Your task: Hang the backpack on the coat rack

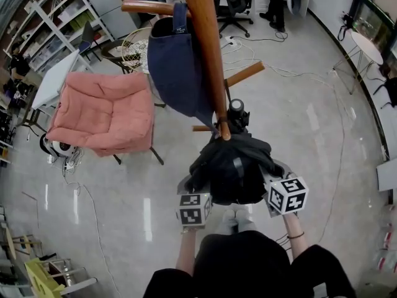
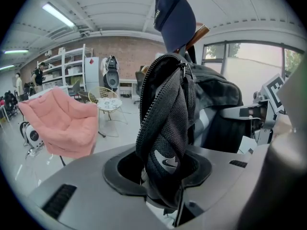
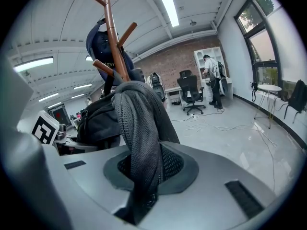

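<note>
A black backpack (image 1: pixel 232 166) hangs between my two grippers, right against the wooden coat rack (image 1: pixel 205 42). My left gripper (image 1: pixel 197 180) is shut on a black mesh strap (image 2: pixel 165 128) of the backpack at its left side. My right gripper (image 1: pixel 271 174) is shut on another mesh strap (image 3: pixel 139 128) at its right side. In the left gripper view the fabric fills the left gripper's (image 2: pixel 165 176) jaw gap. The right gripper view shows the right gripper (image 3: pixel 141 176) pinching a thinner fold. A short peg (image 1: pixel 201 128) sticks out just above the backpack. The pole's foot is hidden behind the pack.
A navy bag (image 1: pixel 177 67) hangs from an upper peg (image 1: pixel 142 6) of the rack. A pink cushioned chair (image 1: pixel 102 110) stands to the left, white shelves (image 1: pixel 56 23) behind it. An office chair (image 1: pixel 232 2) and floor cables (image 1: pixel 279 70) lie beyond. A person (image 3: pixel 211 73) stands far off.
</note>
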A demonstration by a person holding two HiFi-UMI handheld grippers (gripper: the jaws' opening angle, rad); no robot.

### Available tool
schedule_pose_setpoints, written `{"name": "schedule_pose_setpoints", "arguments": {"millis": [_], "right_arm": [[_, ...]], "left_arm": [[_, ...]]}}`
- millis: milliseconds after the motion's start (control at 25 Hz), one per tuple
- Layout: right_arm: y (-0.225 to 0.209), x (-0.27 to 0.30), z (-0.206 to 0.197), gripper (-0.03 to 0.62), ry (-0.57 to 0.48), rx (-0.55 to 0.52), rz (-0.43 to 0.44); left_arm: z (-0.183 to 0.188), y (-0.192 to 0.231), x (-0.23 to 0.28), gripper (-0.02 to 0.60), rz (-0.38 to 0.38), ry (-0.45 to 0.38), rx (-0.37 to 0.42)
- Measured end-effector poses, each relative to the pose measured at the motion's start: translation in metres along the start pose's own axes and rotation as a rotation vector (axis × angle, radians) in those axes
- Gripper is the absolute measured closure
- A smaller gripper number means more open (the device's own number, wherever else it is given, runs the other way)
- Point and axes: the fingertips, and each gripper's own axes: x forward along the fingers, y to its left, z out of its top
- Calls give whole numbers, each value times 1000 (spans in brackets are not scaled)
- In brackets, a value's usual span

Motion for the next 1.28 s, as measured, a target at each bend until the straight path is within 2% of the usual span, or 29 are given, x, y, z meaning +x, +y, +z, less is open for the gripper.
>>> {"name": "schedule_pose_setpoints", "arguments": {"millis": [400,560,720,800,920,1040,1160,1280], "right_arm": [[-2,2,-1,542,-9,-25,-21],[0,3,-2,521,-7,26,-18],[4,0,1,426,-27,49,10],[6,-1,1,405,-31,47,17],[8,-6,2,391,-47,38,9],[8,-11,5,385,-64,18,4],[12,-19,8,384,-80,21,26],[19,-32,16,384,-108,3,54]], "left_arm": [[0,2,4,413,28,-42,-21],[-1,2,4,406,33,-27,-23],[2,1,0,368,41,-41,-30],[3,0,-2,348,42,-52,-32],[3,-1,-7,316,44,-62,-31],[4,0,-14,313,50,-73,-37],[5,1,-24,313,49,-89,-64],[8,1,-37,313,61,-99,-57]]}}
